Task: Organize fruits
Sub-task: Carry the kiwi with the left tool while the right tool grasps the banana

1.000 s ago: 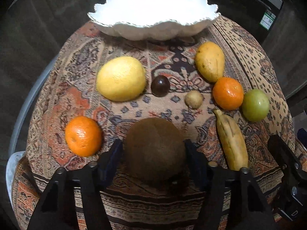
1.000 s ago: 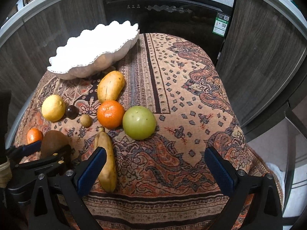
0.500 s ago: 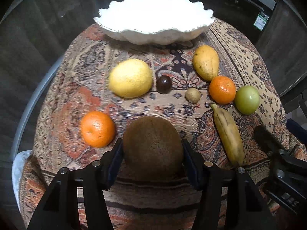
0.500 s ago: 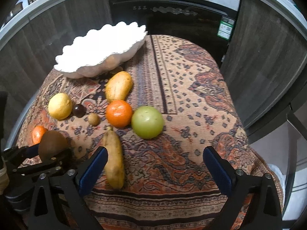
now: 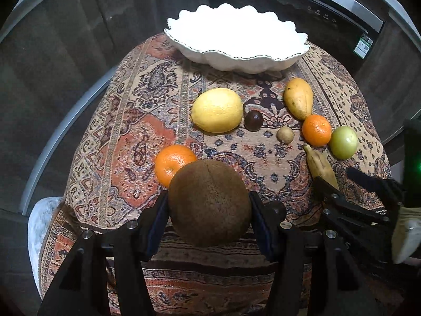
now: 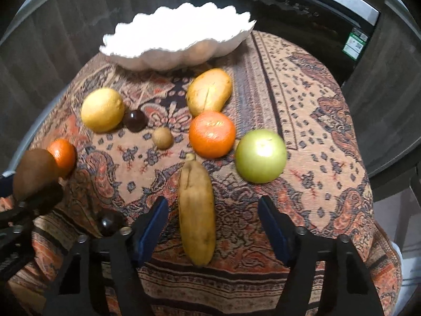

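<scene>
The white bowl (image 5: 236,44) sits far ahead of the fingers. The left gripper (image 5: 209,208) clamps the brown fruit (image 5: 209,202); carry it level. The right gripper (image 6: 213,216), spread open, straddles the banana (image 6: 196,210).

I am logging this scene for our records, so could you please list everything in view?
Bowl: one, white, scalloped, far end of table.
Tablecloth: one, patterned, covers table.
Lemon: one, yellow, mid-table.
Dark round fruit: one, dark brown, beside lemon.
Small round fruit: one, tan, centre.
Mango: one, yellow, near bowl.
Oranges: two, orange, one at each side.
Green apple: one, right side.
Banana: one, brownish-yellow.
Brown fruit: one, gripped.
Left gripper: closed on brown fruit.
Right gripper: open, straddling banana.
</scene>
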Motion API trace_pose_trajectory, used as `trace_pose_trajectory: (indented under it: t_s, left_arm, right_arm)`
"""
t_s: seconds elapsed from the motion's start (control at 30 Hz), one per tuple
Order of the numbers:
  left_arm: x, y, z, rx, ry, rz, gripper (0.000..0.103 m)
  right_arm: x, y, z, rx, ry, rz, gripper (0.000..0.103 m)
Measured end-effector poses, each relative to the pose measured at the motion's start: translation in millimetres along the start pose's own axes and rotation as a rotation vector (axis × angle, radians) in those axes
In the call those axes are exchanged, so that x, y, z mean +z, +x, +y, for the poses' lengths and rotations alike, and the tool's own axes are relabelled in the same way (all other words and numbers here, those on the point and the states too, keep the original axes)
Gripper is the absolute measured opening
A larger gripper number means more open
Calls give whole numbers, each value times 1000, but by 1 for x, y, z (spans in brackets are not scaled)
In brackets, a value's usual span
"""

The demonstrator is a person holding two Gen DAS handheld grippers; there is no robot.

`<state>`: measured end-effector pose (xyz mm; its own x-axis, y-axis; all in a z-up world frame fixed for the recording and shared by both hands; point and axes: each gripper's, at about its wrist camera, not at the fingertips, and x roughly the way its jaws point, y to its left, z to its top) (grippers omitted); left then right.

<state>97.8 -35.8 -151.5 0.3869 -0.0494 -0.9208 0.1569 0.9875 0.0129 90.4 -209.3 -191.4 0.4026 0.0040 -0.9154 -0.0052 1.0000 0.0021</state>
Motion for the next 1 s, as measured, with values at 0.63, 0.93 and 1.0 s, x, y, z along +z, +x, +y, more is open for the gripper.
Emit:
trace_pose_trajectory:
  t_s: [0.63, 0.93, 1.0]
  left_arm:
    - [-1, -10, -2, -11, 10, -27, 58]
    - [14, -24, -3, -23, 15, -65, 58]
    - [20, -28, -3, -25, 18, -79, 58]
  right_arm:
    - [-2, -12, 6, 49, 3, 3, 30]
    - [18, -46, 2, 81, 21, -59, 30]
    - [25, -53, 1, 82, 18, -79, 30]
